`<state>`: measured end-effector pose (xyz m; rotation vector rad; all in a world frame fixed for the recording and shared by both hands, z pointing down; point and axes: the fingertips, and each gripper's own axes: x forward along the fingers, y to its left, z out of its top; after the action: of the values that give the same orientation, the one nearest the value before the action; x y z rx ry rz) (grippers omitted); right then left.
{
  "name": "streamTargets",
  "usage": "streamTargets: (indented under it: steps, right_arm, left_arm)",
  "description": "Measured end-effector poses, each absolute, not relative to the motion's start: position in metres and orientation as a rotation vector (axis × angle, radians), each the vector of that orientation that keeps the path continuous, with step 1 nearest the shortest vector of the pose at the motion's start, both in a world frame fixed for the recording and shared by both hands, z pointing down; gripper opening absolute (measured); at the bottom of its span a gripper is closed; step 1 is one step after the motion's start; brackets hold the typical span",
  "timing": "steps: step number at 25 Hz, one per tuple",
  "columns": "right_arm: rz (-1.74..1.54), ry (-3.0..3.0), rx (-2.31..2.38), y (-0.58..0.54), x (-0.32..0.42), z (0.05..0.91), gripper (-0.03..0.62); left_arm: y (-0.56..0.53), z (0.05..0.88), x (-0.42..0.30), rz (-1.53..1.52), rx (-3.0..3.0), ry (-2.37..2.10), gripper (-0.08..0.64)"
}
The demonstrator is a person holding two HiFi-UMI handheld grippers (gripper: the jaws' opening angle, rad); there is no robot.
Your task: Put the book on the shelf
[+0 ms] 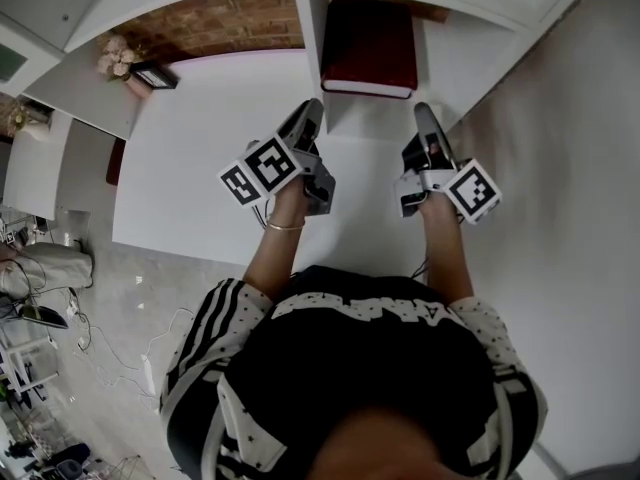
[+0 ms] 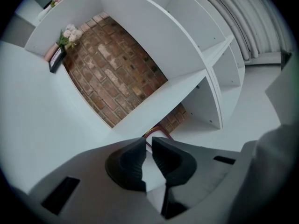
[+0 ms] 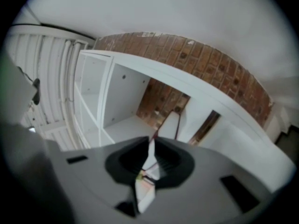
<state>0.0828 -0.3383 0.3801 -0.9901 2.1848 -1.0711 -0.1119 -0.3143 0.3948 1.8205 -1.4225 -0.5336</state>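
A dark red book [image 1: 368, 46] lies flat inside the right compartment of the white shelf [image 1: 306, 13], its pale page edge toward me. Both grippers hover just in front of that compartment, apart from the book. My left gripper [image 1: 310, 116] points at the divider to the left of the book; its jaws stand almost together with a thin slit and nothing between them [image 2: 148, 146]. A sliver of the book [image 2: 156, 131] shows beyond them. My right gripper [image 1: 425, 118] is shut and empty [image 3: 152, 146], aimed at the book [image 3: 171, 124] further back.
A white desk top [image 1: 190, 158] spreads to the left below the shelf. At its far left corner stand a small dark picture frame [image 1: 155, 75] and pale flowers [image 1: 116, 58]. Red brick wall [image 1: 225, 28] backs the shelf. A white wall [image 1: 570, 168] runs along the right.
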Motion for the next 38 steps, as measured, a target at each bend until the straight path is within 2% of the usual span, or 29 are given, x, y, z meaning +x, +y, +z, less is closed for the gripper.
streamTargets:
  steps: [1,5,19,38]
  right_arm:
    - [-1.065,2.193,-0.985,-0.336,0.082,0.379,0.052]
    - [-0.99,2.273,-0.962,-0.325,0.077,0.373,0.044]
    - [-0.82,2.489,-0.932,-0.278,0.064,0.367,0.035]
    - [-0.748,2.574,-0.882,-0.254,0.052,0.358,0.031]
  left_arm:
    - [-0.312,0.395,-0.113,-0.514,1.825,-1.446,0.052]
    - [-0.302,0.388,-0.111,-0.457,1.893,-1.51,0.037]
    - [-0.261,0.374,-0.091,-0.146,2.15,-1.677,0.037]
    - [-0.238,0.364,-0.084,-0.137,2.201,-1.681,0.037]
